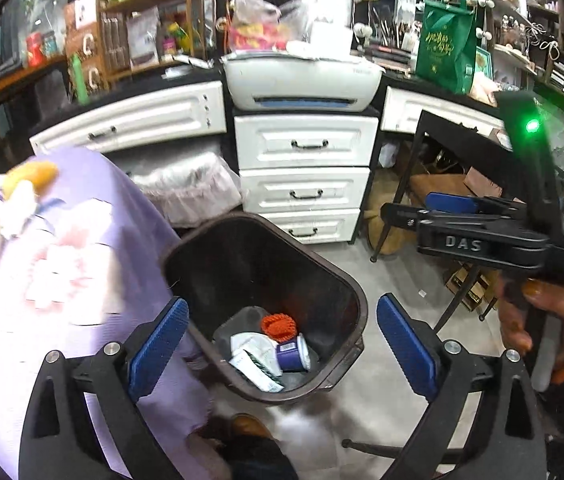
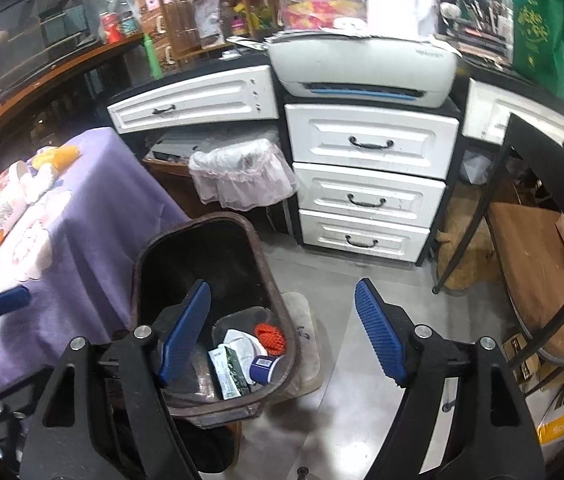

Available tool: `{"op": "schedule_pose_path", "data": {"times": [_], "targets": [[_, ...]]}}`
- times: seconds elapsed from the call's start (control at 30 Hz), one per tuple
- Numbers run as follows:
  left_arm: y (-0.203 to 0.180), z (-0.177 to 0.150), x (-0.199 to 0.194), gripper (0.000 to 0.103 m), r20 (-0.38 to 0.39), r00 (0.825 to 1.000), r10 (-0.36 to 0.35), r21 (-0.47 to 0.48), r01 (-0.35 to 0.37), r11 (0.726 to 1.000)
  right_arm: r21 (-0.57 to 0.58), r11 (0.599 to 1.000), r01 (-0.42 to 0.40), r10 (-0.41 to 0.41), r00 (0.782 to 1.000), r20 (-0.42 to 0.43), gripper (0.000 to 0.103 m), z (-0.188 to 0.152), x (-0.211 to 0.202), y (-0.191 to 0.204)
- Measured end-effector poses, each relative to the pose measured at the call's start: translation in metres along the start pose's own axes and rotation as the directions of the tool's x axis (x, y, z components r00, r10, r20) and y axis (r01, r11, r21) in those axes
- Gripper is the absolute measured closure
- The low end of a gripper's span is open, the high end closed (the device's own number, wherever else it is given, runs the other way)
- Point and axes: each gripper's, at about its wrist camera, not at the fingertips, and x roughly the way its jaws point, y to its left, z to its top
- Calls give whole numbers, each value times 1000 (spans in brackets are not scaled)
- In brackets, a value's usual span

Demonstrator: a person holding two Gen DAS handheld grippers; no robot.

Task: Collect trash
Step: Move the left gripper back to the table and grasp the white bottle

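A dark brown trash bin (image 1: 346, 292) (image 2: 142, 256) stands on the floor beside a table with a purple cloth (image 1: 130, 216) (image 2: 94, 216). Inside lie an orange mesh piece (image 1: 279, 327) (image 2: 269, 335), a blue-and-white small cup (image 1: 293, 355) (image 2: 264, 368), white paper (image 1: 250, 346) and a green-white packet (image 2: 229, 372). My left gripper (image 1: 282, 342) is open and empty above the bin. My right gripper (image 2: 282, 334) is open and empty over the bin's right rim; it also shows in the left wrist view (image 1: 422, 212). On the cloth lie a cup-shaped container (image 2: 0, 208), white wrappers (image 2: 34, 248) and a yellow item (image 2: 58, 157).
White drawers (image 2: 370, 184) with a printer (image 2: 366, 70) on top stand behind the bin. A second bin with a pink liner (image 2: 242, 176) is left of them. A black-framed wooden table (image 2: 542, 264) and boxes are at the right. Grey floor (image 2: 362, 280) lies between.
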Motion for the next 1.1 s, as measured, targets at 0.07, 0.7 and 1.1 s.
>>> {"op": "schedule_pose_path", "data": {"times": [0.07,0.7,1.1], "targets": [[6,0,-12,8,12,1000,12,-1,-12,1000,-17,1000,-20,20,1000,9,25,5,-4,12],[198,19,-70,9,-110,951,288,4,-289,957,-270,933,-237,243,970,-14,23,32,-6,153],[295,41,6,40,-394,892,223,-39,-259,965,-327,901,-284,274,959,-80,23,25,9,192]]}}
